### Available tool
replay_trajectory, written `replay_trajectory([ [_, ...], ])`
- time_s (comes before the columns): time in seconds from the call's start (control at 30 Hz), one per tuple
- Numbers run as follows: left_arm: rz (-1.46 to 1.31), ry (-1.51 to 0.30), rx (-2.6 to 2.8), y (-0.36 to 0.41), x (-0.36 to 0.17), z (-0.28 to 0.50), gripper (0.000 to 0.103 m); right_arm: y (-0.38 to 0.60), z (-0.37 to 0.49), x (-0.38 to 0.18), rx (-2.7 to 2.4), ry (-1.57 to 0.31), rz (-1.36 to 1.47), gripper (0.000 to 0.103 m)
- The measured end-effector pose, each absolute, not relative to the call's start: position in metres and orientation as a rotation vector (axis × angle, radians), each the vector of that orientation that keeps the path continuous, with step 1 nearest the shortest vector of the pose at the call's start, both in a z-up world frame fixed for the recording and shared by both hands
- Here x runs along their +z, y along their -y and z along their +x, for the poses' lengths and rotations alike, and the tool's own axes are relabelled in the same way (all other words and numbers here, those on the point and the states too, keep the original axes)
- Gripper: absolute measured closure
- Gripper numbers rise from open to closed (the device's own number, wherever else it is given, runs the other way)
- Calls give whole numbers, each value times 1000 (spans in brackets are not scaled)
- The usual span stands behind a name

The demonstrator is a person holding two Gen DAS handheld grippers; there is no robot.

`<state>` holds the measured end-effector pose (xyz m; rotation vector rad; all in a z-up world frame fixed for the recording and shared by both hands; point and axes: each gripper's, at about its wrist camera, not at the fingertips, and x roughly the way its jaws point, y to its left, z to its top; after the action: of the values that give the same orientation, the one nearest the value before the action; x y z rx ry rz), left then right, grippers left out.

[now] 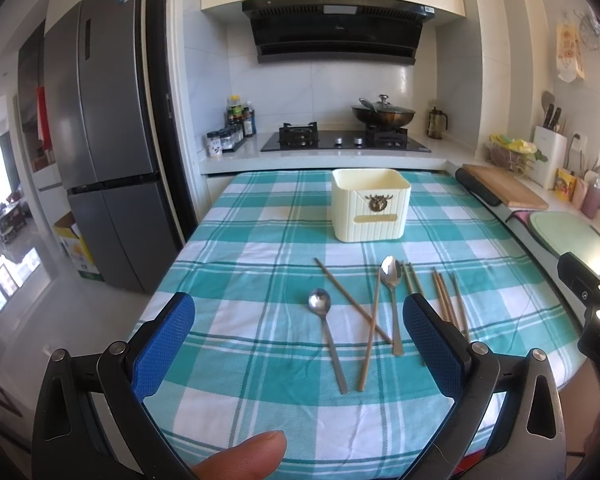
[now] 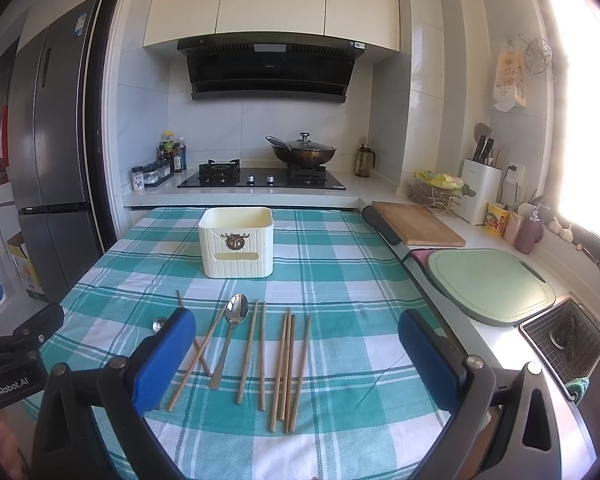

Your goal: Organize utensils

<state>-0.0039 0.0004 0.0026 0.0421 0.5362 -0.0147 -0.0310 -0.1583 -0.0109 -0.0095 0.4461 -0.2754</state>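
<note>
A cream ribbed utensil holder (image 1: 370, 210) (image 2: 237, 242) stands upright on the teal checked tablecloth (image 1: 236, 280) (image 2: 340, 280). In front of it lie two steel spoons, a small one (image 1: 328, 332) (image 2: 159, 325) and a larger one (image 1: 392, 292) (image 2: 230, 332), and several wooden chopsticks (image 1: 356, 308) (image 2: 286, 364), two of them crossed. My left gripper (image 1: 298, 344) is open and empty above the near table edge, with the spoons between its blue pads (image 1: 164, 344). My right gripper (image 2: 296, 360) is open and empty, with the chopsticks between its fingers.
A gas hob with a lidded wok (image 1: 382, 114) (image 2: 302, 152) and spice bottles (image 2: 160, 168) lie behind the table. A wooden board (image 2: 418, 224), a green cutting board (image 2: 488, 284) and a sink (image 2: 564, 336) line the right counter. A fridge (image 1: 100, 140) stands at left.
</note>
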Motion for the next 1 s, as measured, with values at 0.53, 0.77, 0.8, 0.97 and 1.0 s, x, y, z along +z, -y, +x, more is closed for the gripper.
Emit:
replay_trajectory([
  [0.53,55,-541,-6,-8,-9,1,0,156,-30,-11,-274,-448,-8,0],
  [0.77,56,-541,-6,-8,-9,1,0,164,-28,-16,-272,-452,-12,0],
  [0.8,57,-542,-5,-8,-9,1,0,164,-29,-16,-271,-452,-11,0],
  [0.97,57,-542,-4,-8,-9,1,0,164,-28,-16,-271,-452,-11,0],
  [1.0,57,-542,-4,-8,-10,1,0,164,-28,-16,-271,-452,-11,0],
])
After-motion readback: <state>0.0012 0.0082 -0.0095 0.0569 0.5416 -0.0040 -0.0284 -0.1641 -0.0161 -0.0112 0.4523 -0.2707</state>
